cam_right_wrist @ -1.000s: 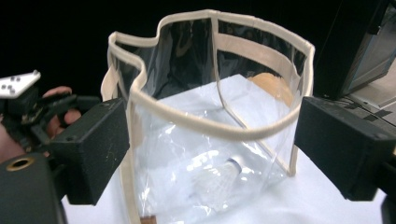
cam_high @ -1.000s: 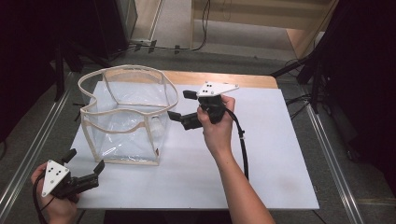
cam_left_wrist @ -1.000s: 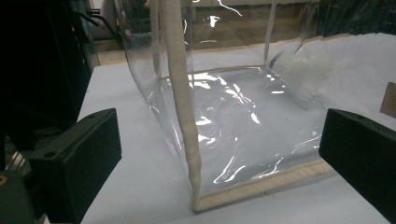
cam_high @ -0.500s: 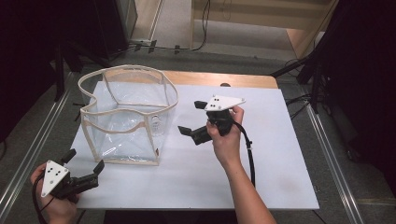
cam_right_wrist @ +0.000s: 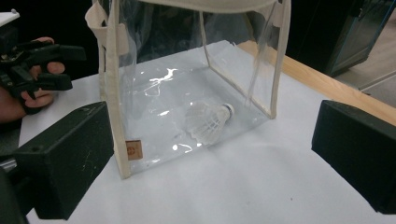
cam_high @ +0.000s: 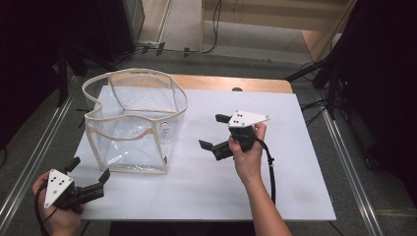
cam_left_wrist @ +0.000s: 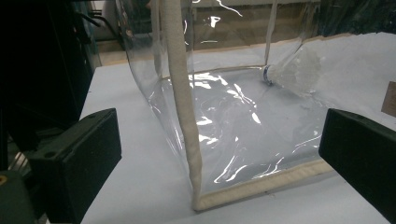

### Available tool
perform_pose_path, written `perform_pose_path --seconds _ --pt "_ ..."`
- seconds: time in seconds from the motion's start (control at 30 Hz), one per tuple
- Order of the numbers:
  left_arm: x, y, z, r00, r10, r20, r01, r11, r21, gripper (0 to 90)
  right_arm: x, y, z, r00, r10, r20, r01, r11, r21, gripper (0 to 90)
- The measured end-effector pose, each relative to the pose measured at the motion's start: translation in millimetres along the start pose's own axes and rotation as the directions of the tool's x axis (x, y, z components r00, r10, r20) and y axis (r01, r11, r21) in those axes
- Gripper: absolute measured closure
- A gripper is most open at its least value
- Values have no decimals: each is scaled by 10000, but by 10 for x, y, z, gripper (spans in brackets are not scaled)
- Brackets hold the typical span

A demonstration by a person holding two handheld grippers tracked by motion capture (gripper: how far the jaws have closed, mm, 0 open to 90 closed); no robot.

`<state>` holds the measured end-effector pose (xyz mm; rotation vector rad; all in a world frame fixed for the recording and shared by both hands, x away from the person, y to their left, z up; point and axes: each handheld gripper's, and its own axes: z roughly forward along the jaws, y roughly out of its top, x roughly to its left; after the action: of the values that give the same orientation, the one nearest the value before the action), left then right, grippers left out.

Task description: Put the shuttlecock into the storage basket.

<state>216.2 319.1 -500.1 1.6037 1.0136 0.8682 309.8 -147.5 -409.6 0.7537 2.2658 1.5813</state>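
A clear plastic bag (cam_high: 133, 123) with cream fabric trim stands open on the left part of the white tabletop (cam_high: 295, 172). A white shuttlecock (cam_right_wrist: 208, 120) lies on its side on the bag's floor, also seen through the wall (cam_left_wrist: 292, 74). My right gripper (cam_high: 212, 131) is open and empty, held right of the bag and apart from it, jaws pointing at the bag (cam_right_wrist: 187, 70). My left gripper (cam_high: 89, 169) is open and empty at the table's near left corner, facing a trimmed bag corner (cam_left_wrist: 187, 140).
A strip of wood (cam_high: 231, 83) shows along the table's far edge. Metal rails (cam_high: 344, 147) run along both sides. A small brown tag (cam_right_wrist: 132, 150) sits low on the bag. The other hand and its gripper (cam_right_wrist: 46, 65) appear beyond the bag.
My right gripper has drawn back from the bag, toward the right and the near side. The left gripper and the bag have stayed put.
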Motion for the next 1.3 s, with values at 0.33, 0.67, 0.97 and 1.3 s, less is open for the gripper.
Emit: perform_pose_path --seconds 0.33,0.67,0.97,1.3 --pt "7 1 -5 10000 -61 10 61 10000 -25 0 -22 -153 -113 9996 178 208 -176 9998 -77 0" --pt "6 1 -3 10000 -48 -11 48 10000 -6 0 -43 -317 -228 9988 349 339 -342 9992 -221 0" --pt "1 1 -2 10000 7 -3 -7 10000 10 0 -66 -447 -356 9968 502 617 -489 9986 -226 0" --pt "0 0 -2 10000 7 -14 -7 10000 -1 0 -95 -551 -441 9953 700 674 -674 9969 -406 0"
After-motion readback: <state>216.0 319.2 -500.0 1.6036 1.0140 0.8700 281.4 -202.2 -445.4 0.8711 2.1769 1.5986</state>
